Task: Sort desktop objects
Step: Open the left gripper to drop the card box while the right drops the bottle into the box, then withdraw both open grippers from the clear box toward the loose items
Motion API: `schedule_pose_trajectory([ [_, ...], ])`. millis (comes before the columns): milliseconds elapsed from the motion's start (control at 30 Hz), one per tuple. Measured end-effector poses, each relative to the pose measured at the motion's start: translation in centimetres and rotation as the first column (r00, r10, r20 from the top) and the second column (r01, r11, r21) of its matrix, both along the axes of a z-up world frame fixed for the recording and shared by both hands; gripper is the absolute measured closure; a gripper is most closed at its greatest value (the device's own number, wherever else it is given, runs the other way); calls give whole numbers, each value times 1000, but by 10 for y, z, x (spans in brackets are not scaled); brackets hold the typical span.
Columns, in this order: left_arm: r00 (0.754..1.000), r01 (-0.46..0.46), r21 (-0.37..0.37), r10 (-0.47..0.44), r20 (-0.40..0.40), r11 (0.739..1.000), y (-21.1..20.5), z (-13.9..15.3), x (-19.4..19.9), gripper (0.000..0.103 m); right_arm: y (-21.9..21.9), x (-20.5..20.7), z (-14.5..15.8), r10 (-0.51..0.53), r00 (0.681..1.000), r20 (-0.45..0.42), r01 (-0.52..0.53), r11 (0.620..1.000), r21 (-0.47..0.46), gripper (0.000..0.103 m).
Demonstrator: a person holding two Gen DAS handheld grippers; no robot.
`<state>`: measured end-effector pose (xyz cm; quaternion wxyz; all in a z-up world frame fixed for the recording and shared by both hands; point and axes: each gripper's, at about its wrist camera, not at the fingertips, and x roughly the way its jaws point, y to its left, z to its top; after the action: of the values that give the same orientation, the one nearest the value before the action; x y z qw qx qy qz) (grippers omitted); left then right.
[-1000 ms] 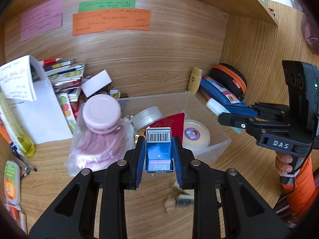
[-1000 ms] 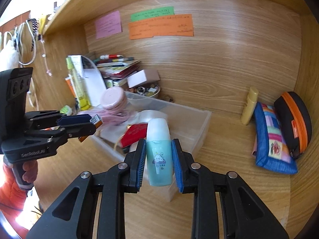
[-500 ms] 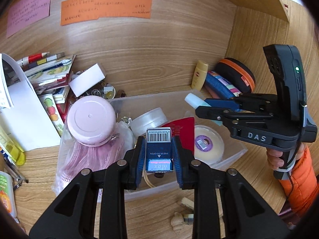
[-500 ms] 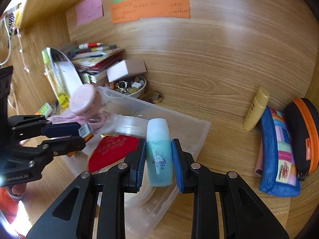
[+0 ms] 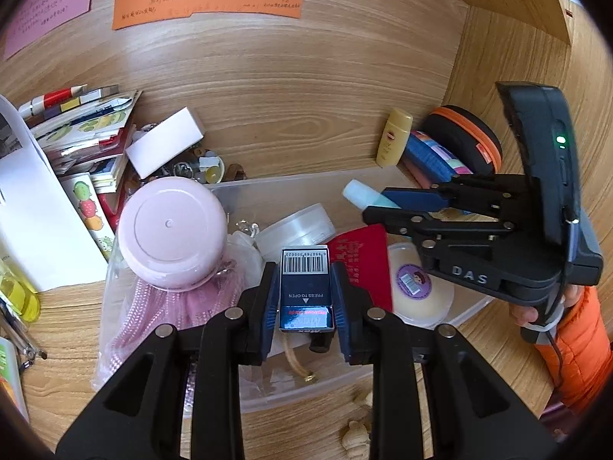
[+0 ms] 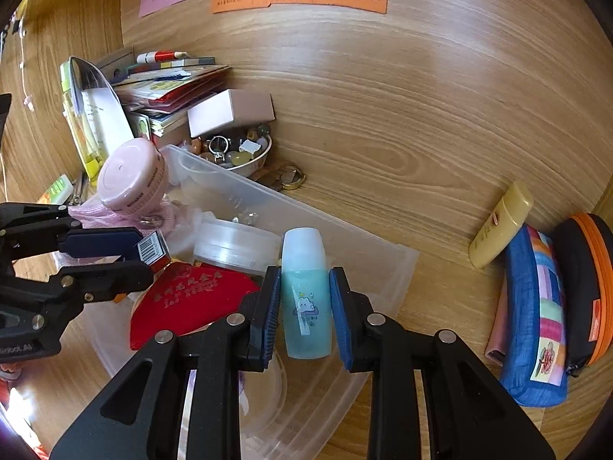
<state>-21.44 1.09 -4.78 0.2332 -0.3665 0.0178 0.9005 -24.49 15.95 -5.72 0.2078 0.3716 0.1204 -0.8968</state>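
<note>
Your left gripper (image 5: 305, 299) is clamped on a small dark blue box (image 5: 305, 292), which sits squarely between the two pads with its barcode end projecting past the fingertips and its printed face toward the camera, held above the clear plastic bin (image 5: 306, 391). Your right gripper (image 6: 305, 308) is clamped on a pale blue bottle (image 6: 305, 291), gripped across the lower body with the cap end extending forward beyond the pads, also over the clear plastic bin (image 6: 383, 268). In the bin lie a red pouch (image 6: 191, 299), a pink-lidded jar (image 5: 171, 232) and a round clear container (image 5: 297, 224).
</note>
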Motion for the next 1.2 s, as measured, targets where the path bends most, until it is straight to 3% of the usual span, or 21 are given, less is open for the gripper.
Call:
schedule_pose_trajectory([
  [433,1000,9,-21,-10,-16,1000,2,-6,-1,76,-12,-1,-6,-15,1000,-28,17,997,73,80],
  [600,1000,15,-24,-16,-21,1000,3,-5,3,67,-12,2,-5,-17,999,-36,20,996,85,80],
  [867,1000,14,-30,-14,-26,999,7,-1,4,65,-9,8,1,-33,998,-57,38,995,87,68],
  [1000,999,13,-23,-14,-40,1000,5,6,10,58,-7,13,6,-39,997,-72,45,996,82,59],
  [1200,999,10,-31,-11,-52,999,8,14,19,57,-2,21,13,-53,994,-92,59,996,72,48],
])
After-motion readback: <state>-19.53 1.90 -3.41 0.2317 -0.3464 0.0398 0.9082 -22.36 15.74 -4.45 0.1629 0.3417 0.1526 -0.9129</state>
